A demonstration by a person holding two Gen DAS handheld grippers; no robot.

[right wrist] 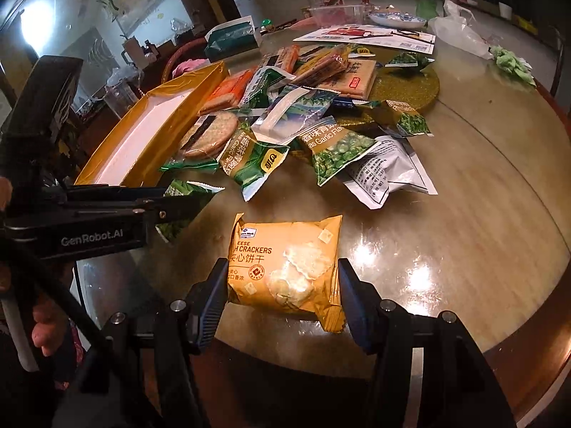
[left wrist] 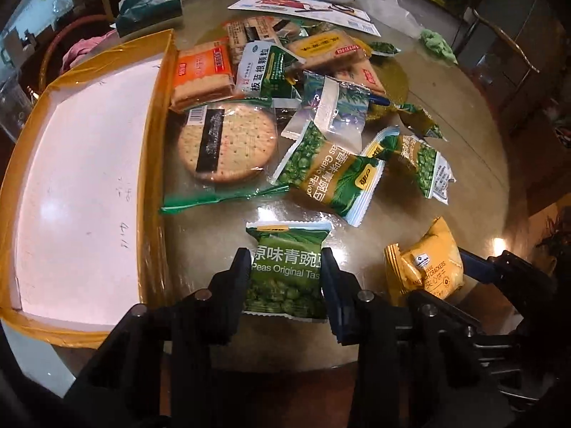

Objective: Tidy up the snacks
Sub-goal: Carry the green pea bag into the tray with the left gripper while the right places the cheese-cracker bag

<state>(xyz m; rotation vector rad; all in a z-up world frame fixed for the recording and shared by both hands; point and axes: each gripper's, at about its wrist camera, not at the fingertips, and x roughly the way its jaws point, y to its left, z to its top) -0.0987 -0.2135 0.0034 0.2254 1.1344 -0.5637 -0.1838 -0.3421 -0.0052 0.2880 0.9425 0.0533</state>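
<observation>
My left gripper (left wrist: 285,271) is shut on a green pack of original-taste peas (left wrist: 287,274), its fingers pressed on both sides. My right gripper (right wrist: 283,281) holds a yellow cheese cracker pack (right wrist: 285,271) between its fingers; the same pack shows at the right of the left wrist view (left wrist: 428,267). A pile of snacks lies beyond: a round cracker pack (left wrist: 228,142), garlic pea packs (left wrist: 328,174), an orange biscuit pack (left wrist: 203,75). A yellow-rimmed tray with a white floor (left wrist: 82,178) stands to the left, nothing in it.
The snacks lie on a round glossy table (right wrist: 464,214). A gold round mat (right wrist: 403,85) sits under part of the pile. At the back are a printed sheet (right wrist: 367,35), a plate (right wrist: 396,18), a plastic bag (right wrist: 460,32) and a green tissue pack (left wrist: 150,7).
</observation>
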